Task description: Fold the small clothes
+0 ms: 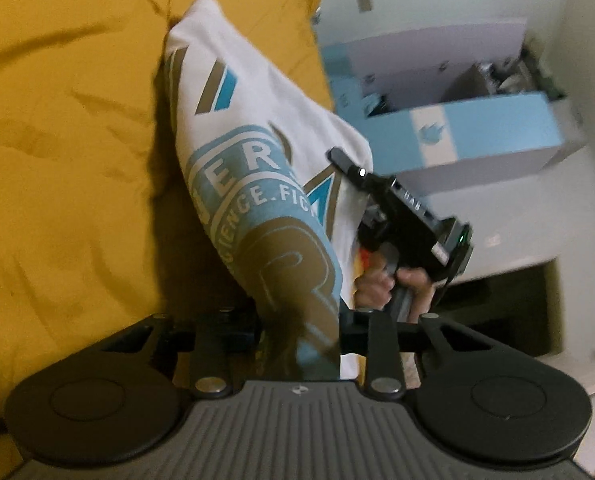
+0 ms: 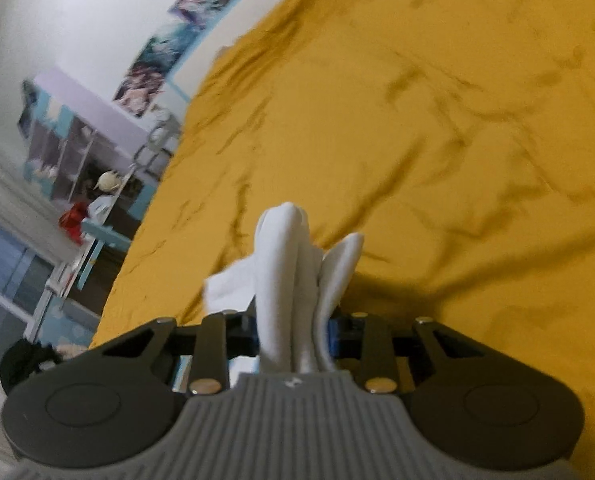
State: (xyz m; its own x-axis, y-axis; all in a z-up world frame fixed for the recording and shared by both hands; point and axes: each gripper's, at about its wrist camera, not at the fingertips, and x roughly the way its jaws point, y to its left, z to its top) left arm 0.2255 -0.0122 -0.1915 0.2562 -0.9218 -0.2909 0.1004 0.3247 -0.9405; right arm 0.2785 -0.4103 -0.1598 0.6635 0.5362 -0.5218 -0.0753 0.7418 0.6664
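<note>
In the left wrist view a white T-shirt (image 1: 257, 152) with a blue and brown print hangs lifted above the yellow bedspread (image 1: 65, 128). Its lower part runs down between the jaws of my left gripper (image 1: 301, 320), which is shut on the cloth. My right gripper (image 1: 343, 160), held by a hand (image 1: 377, 284), pinches the shirt's right edge. In the right wrist view a bunched white fold of the T-shirt (image 2: 285, 280) sticks up from between the jaws of my right gripper (image 2: 293, 324), shut on it. The fingertips of both grippers are hidden by cloth.
The wrinkled yellow bedspread (image 2: 417, 140) fills most of both views. Beside the bed stands blue and white furniture (image 1: 477, 132). A shelf unit (image 2: 77, 152) with small items, posters (image 2: 165, 48) on the white wall and a window (image 2: 1, 272) lie to the left.
</note>
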